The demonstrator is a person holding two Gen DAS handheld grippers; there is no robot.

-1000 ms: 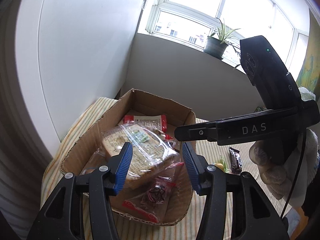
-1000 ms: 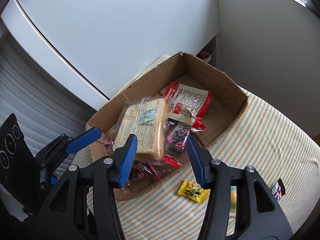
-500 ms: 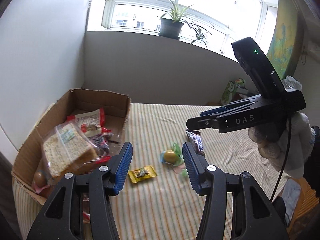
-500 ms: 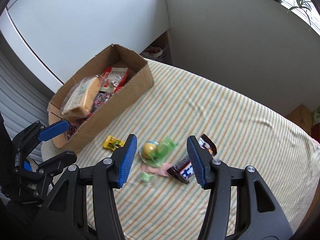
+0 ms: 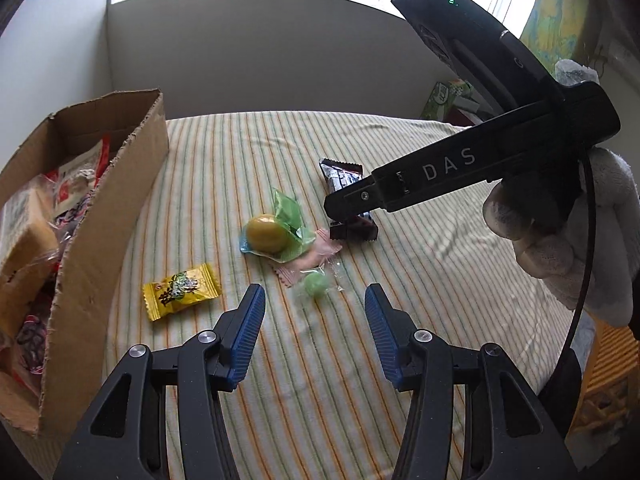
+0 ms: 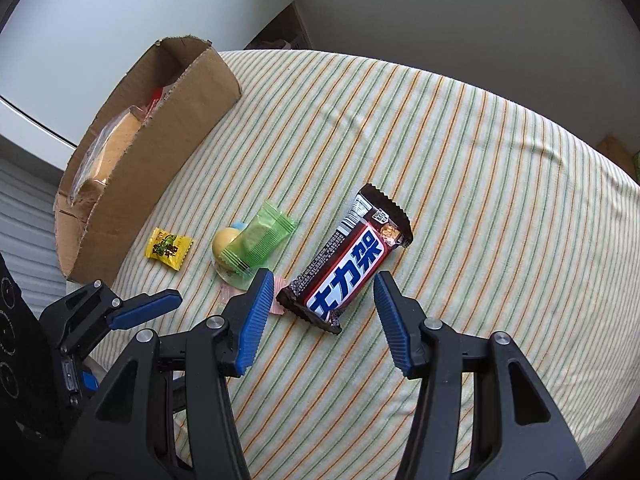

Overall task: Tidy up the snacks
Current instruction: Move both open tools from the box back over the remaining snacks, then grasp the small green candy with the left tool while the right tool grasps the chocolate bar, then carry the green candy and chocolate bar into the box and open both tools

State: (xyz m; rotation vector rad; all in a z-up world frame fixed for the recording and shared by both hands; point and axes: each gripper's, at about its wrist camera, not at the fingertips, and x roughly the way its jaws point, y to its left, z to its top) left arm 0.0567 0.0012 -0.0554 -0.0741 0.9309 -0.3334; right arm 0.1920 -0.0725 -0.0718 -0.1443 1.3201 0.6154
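You're hovering between pickups with the box (image 5: 104, 216) at far left already holding snacks, the left gripper (image 5: 315, 334) gaping empty over the green candy (image 5: 315, 284) and the right gripper (image 6: 320, 312) gaping over the bar (image 6: 352, 264), so I'd drop and squeeze.

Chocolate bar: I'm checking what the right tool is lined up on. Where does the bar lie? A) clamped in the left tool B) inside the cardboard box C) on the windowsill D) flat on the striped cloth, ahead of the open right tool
D: the chocolate bar lies flat on the striped cloth, its near end just ahead of the open right tool, outside the cardboard box.
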